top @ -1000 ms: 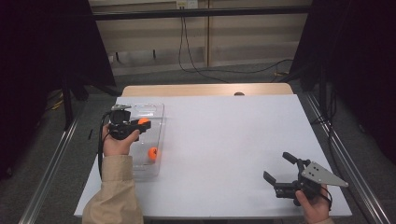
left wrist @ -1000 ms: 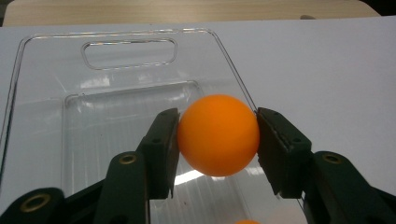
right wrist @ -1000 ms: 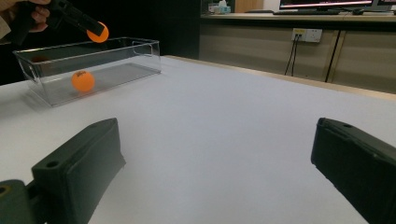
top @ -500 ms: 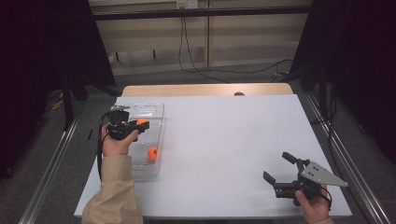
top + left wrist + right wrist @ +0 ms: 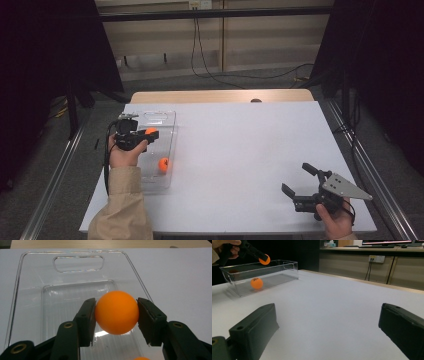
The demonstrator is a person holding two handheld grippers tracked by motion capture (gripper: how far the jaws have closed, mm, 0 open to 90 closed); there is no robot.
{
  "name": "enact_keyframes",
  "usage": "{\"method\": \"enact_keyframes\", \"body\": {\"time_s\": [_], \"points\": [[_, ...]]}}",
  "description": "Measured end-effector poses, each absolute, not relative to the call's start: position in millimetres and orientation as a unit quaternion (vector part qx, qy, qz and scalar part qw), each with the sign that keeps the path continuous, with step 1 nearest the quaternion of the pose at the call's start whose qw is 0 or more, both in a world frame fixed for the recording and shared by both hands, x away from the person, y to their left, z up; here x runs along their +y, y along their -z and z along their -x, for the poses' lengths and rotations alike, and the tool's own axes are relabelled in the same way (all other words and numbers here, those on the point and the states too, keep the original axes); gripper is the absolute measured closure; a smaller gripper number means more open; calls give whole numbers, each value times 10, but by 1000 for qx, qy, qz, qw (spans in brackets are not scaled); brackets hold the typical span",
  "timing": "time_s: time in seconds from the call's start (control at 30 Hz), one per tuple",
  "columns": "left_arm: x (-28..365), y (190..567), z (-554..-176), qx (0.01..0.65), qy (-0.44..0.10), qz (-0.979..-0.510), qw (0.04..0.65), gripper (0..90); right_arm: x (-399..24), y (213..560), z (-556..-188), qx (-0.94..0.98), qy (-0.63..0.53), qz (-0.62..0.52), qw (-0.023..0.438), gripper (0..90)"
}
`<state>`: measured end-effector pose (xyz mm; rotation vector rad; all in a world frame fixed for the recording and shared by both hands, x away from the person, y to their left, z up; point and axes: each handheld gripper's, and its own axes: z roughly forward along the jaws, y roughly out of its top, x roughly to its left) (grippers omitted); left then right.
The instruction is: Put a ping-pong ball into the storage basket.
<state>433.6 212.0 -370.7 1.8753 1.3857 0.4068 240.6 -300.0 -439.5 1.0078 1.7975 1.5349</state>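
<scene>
An orange ball [image 5: 116, 312] sits squeezed between the two black jaws of my left gripper [image 5: 145, 134], held above the clear plastic bin [image 5: 167, 117] at the table's left side. From the right gripper view the same held ball [image 5: 264, 259] hangs just over the bin's rim. A second orange ball [image 5: 163, 164] lies on the bin's floor, nearer the person. My right gripper [image 5: 298, 181] rests low at the table's front right corner, jaws wide apart with nothing between them, pointing left toward the bin [image 5: 287, 271].
The white table [image 5: 250, 150] stretches bare between the bin and the right gripper. A wooden strip [image 5: 220, 96] runs along its far edge. Metal rails flank both sides, and cables lie on the floor behind.
</scene>
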Motion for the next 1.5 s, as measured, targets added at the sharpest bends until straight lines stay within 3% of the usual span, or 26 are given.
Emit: {"method": "enact_keyframes", "body": {"time_s": [0.1,0.47,0.87,1.5], "points": [[2118,3711,-4338,541,-160,-734,377,492,-3000,4395,-2407,671,-573,-376,282,13],[2119,3674,-4308,546,-165,-720,394,280,-3002,4393,-2404,671,-573,-377,282,13],[2063,3615,-4104,525,-175,-715,427,127,-3005,4391,-2403,670,-573,-377,283,13],[2066,3775,-3598,481,-204,-705,480,68,-3003,4390,-2398,671,-573,-377,282,13]]}}
